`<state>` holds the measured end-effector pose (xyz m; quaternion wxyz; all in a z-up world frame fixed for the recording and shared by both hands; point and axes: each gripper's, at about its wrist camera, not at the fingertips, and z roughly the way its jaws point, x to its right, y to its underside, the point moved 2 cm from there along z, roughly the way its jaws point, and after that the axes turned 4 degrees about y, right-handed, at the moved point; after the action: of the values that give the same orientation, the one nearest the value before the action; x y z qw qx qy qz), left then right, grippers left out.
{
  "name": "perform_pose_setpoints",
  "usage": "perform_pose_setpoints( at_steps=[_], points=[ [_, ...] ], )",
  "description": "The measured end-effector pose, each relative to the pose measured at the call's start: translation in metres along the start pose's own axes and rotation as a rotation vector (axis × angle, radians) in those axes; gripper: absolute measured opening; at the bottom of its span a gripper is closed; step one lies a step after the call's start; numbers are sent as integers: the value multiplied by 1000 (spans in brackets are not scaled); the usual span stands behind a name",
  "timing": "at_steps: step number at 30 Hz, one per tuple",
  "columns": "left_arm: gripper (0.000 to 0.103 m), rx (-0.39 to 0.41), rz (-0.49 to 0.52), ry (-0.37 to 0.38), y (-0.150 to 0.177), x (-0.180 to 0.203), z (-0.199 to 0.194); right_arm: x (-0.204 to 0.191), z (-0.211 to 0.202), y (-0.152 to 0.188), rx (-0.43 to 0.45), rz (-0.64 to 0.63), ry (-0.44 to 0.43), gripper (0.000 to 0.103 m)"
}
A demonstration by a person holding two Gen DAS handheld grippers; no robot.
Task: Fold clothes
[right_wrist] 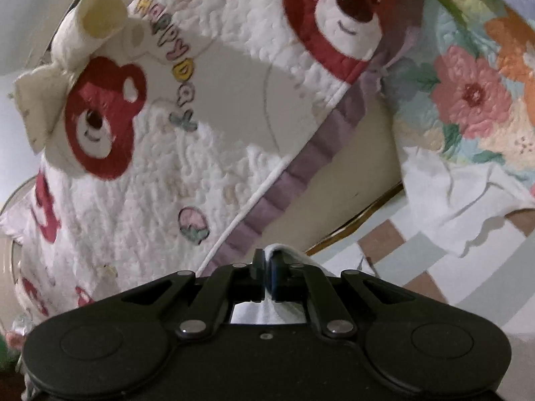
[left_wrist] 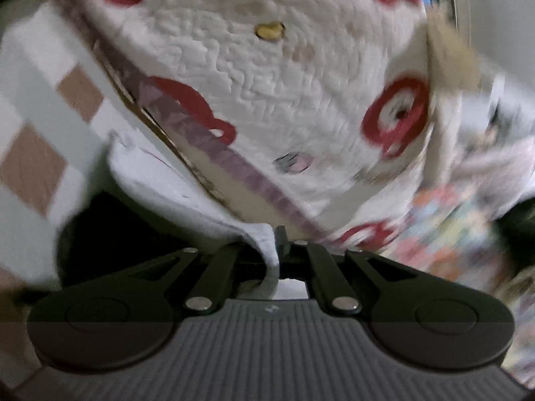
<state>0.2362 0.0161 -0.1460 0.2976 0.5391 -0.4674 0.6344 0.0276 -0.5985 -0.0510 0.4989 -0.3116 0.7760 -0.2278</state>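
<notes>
Both grippers pinch white cloth, lifted off the bed edge, so this reads as the carry/spread step of folding.

Left gripper (left_wrist: 279,247): jaws drawn nearly together on a fold of the white garment (left_wrist: 187,193), which runs from the fingertips up and left, hanging over a dark gap below. Left wrist view is motion-blurred, so the exact pinch point is unclear.

Right gripper (right_wrist: 266,269): jaws almost closed, a thin ridge of white cloth (right_wrist: 284,250) caught between the pads and trailing off right behind the fingers. It is probably the same garment, but the pictures don't confirm that.

Scene: bear quilt (right_wrist: 187,153) with red bear faces and a purple trim covers the bed far and left. A cream bow (right_wrist: 43,100) and a cream tube (right_wrist: 100,16) sit at its far left corner. A floral quilt (right_wrist: 474,93) lies far right. More white fabric (right_wrist: 468,200) is slumped at the bed edge on the right, over the checked floor (right_wrist: 418,244).

Judged next move: bring both pinched corners out over the bear quilt, pull them apart so the cloth is taut, and lay it flat before any fold. Grip on both sides has to hold, since the thin fabric could slip from a shallow pinch. Task looks early; no folded piece is visible.
</notes>
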Motion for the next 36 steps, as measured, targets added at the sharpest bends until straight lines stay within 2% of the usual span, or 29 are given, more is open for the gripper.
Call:
perform_pose_setpoints(
  at_steps=[1,2,5,7,9,11,14,15,17,18,19,21,24,26,28,32,34,35,36],
  points=[
    [2,-13,-37,26,0,-5,-2,1,0,6,-14,-20,7,5],
    [2,-33,-36,14,3,-8,-3,9,1,13,-28,-13,33,5],
    [5,-120,0,-66,19,-17,-2,31,5,35,-71,10,109,5],
    [5,-144,-12,-96,24,-28,-1,43,12,41,-84,30,133,5],
    [5,-150,-9,-116,22,-36,0,51,21,44,-98,35,151,5],
    [5,-142,48,-134,14,-37,2,52,30,44,-109,32,154,5],
    [5,-140,98,-110,7,-35,5,43,40,38,-121,-7,130,5],
    [7,-147,102,-95,6,-36,6,39,43,37,-126,-24,121,5],
    [17,-186,84,-64,10,-39,6,36,48,36,-139,-42,115,6],
    [24,-208,103,-83,13,-38,7,36,51,36,-146,-47,115,6],
    [25,-232,136,-109,15,-36,7,36,54,37,-153,-52,115,6],
    [29,-284,269,-194,21,-27,8,36,60,37,-166,-62,114,7],
    [43,-325,404,-276,27,-21,8,36,61,39,-170,-60,106,9],
    [45,-346,471,-316,30,-20,10,36,61,40,-174,-62,92,10],
    [46,-373,483,-324,32,-25,17,34,61,40,-190,-74,78,10],
    [46,-367,482,-329,35,-40,32,31,61,41,-213,-97,40,11],
    [49,-353,499,-320,37,-45,39,31,59,41,-214,-111,10,20],
    [53,-348,496,-308,38,-46,43,29,56,42,-197,-155,28,28],
    [63,-344,486,-294,39,-48,46,24,51,44,-154,-242,77,32]
  ],
)
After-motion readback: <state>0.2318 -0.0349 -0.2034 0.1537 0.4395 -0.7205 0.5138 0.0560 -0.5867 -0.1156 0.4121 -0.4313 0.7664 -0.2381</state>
